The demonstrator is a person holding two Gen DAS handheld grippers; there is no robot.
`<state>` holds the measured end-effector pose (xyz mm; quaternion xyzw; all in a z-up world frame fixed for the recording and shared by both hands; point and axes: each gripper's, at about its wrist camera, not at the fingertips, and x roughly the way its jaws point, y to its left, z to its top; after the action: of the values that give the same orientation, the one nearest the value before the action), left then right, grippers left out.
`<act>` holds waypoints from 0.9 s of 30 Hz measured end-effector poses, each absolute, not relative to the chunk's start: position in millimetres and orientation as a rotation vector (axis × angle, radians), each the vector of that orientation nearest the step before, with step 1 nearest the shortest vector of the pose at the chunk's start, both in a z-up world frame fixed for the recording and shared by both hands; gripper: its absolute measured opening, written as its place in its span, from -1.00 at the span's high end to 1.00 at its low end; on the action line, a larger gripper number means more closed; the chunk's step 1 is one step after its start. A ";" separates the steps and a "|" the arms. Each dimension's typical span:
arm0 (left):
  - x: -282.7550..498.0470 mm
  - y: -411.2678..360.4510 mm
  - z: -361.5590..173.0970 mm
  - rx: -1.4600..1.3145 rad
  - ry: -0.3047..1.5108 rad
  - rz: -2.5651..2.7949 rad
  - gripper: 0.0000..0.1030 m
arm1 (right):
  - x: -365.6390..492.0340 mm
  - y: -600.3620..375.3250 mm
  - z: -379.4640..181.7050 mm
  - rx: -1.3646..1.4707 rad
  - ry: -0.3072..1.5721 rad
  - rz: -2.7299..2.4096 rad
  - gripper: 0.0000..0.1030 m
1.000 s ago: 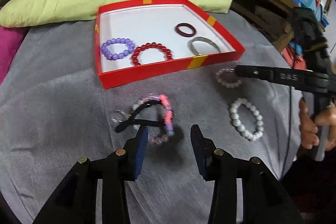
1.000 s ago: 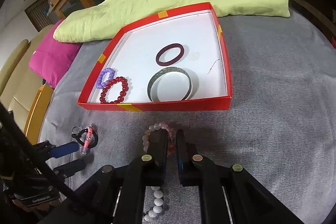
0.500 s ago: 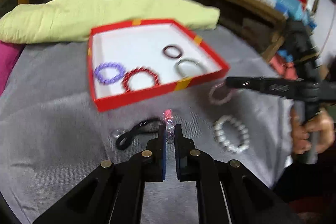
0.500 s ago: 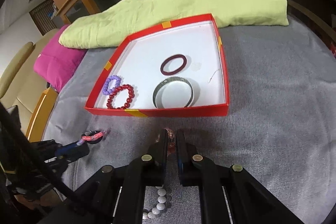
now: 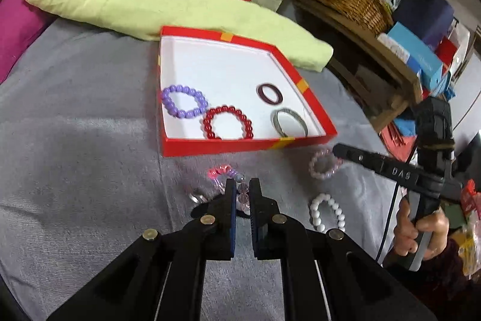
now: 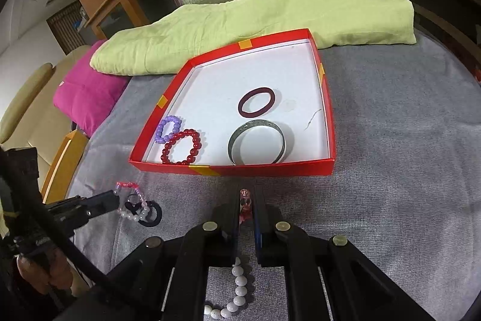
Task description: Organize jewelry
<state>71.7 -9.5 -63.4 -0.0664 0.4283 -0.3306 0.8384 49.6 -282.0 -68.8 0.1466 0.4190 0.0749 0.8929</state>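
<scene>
The left gripper (image 5: 243, 191) pinches a pink and clear beaded bracelet (image 5: 224, 175); the right gripper (image 6: 247, 200) pinches a pale pink beaded bracelet (image 5: 323, 167). The shallow red cardboard box (image 5: 240, 147) lies just ahead, mid-frame, nearer the right.
</scene>
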 end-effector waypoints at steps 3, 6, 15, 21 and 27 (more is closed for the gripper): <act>70.1 -7.5 -59.7 -0.139 0.887 -0.696 0.85 | 48.3 -284.6 -68.1 0.316 0.864 0.157 0.84; 69.9 -3.3 -54.3 -0.151 0.861 -0.708 0.86 | 46.4 -286.9 -63.9 0.337 0.840 0.181 0.84; 85.3 12.9 -58.8 -0.124 0.903 -0.596 0.30 | 46.9 -288.1 -60.1 0.355 0.821 0.187 0.84; 84.0 3.6 -74.8 -0.038 0.951 -0.585 0.05 | 47.4 -287.6 -60.2 0.354 0.825 0.185 0.84; 89.9 -14.1 -95.4 0.041 1.001 -0.590 0.45 | 46.2 -283.1 -61.8 0.334 0.833 0.185 0.84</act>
<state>89.9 -14.1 -95.4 0.0193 0.4726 -0.2786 0.8358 46.2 -283.1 -61.8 0.1610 0.4023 0.0895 0.8968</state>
